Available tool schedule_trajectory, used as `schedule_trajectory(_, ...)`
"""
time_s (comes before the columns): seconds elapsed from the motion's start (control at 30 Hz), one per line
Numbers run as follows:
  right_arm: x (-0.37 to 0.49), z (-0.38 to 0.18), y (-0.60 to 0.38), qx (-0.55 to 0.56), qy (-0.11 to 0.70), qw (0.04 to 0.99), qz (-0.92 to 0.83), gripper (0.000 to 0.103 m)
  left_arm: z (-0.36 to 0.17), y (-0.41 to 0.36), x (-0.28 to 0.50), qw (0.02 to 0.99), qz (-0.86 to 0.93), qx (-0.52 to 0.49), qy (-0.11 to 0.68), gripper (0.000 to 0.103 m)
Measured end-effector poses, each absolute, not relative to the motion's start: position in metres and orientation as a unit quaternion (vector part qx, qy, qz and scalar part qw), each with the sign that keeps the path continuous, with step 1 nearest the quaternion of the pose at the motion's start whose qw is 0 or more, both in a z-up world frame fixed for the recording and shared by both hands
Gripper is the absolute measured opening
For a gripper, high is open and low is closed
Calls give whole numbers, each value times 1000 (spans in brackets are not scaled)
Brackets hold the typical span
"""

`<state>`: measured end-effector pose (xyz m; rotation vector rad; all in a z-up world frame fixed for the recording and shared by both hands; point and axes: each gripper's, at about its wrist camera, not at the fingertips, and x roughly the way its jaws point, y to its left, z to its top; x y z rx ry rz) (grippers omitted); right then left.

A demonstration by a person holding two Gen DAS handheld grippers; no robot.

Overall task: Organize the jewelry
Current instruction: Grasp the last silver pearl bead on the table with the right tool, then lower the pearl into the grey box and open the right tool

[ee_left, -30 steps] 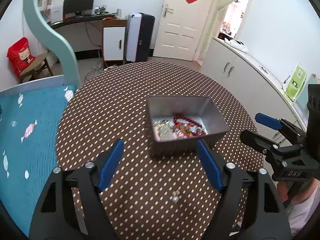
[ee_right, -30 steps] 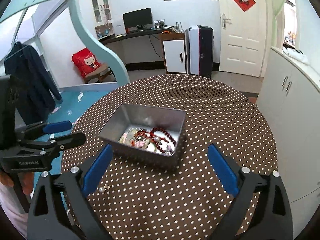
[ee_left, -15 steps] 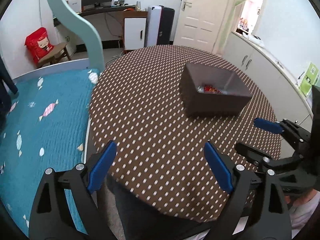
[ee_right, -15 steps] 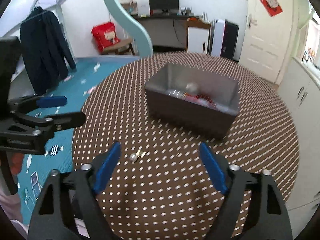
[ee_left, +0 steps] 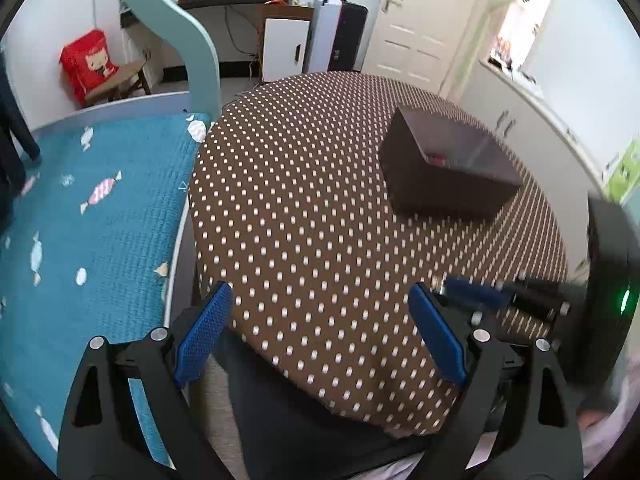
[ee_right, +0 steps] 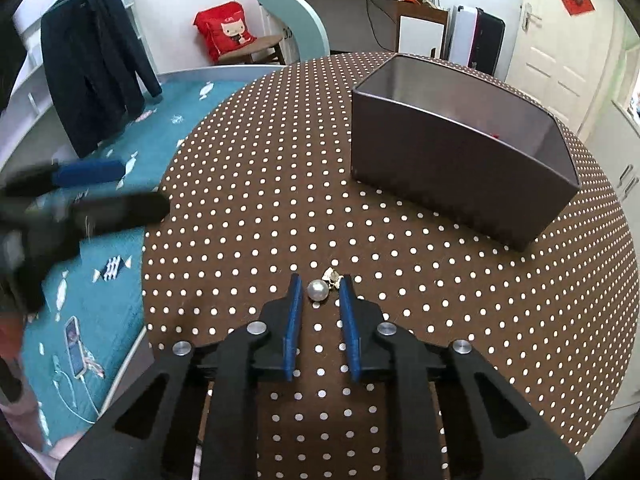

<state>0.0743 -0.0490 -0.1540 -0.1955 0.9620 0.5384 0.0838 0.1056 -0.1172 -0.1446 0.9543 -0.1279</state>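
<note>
Item: pearl earring (ee_right: 318, 290) — a pale round bead with a small metal fitting (ee_right: 332, 275) attached on its far right side. Location: lying on the brown polka-dot tablecloth (ee_right: 248, 216), near the table's front edge and well apart from the grey metal tin (ee_right: 456, 168).

Right gripper (ee_right: 319, 286): low over the cloth, blue fingers (ee_right: 294, 312) narrowed to a slim gap, one on either side of the bead. Whether either pad touches it cannot be told; the bead appears to rest on the cloth, not lifted.

Key relation: the bead sits directly between the right fingertips, at their very ends. The earring's long axis runs from bead to fitting, pointing away and slightly right, towards the tin — roughly along the fingers, so the closing squeeze would fall across the bead's width.

Left gripper (ee_left: 320, 320): spread wide, holding nothing, hanging over the table's near edge beside the blue bedspread (ee_left: 88, 216). Clearly the farther of the two.

Tin: some red jewellery (ee_left: 436, 157) shows inside, by the left view.
</note>
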Motion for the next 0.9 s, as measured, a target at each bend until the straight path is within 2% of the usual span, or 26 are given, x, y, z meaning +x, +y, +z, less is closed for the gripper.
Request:
schedule_trajectory(0.07,78,-154,-51,-90,459,847,250,10,-112,106,96,885,-69,-82,453,90)
schedule_trajectory(0.27,89,-148,-72,-51,463,851,244,10,-95,82,133,888,-109,-85,438,89)
schedule_trajectory(0.37,94,-130,-94,-29,444,864,235,10,-91,67,157,886,-124,-82,440,78)
schedule_trajectory(0.43,97,-114,-110,-18,424,879,217,10,-88,59,174,887,-126,-82,436,77)
schedule_trajectory(0.53,102,-92,-135,2,397,897,197,10,-90,47,195,886,-114,-63,444,67)
schedule_trajectory(0.6,106,-83,-147,13,386,902,192,10,-97,39,210,876,-120,-59,464,55)
schedule_trajectory(0.67,111,-76,-156,16,379,907,183,10,-105,33,220,867,-113,-47,482,51)
schedule_trajectory(0.7,113,-73,-158,17,377,909,179,10,-109,31,225,864,-111,-44,489,43)
schedule_trajectory(0.83,123,-71,-164,24,376,911,167,10,-126,25,239,851,-113,-47,511,29)
schedule_trajectory(0.9,127,-73,-164,26,378,910,165,10,-131,22,243,845,-126,-50,518,19)
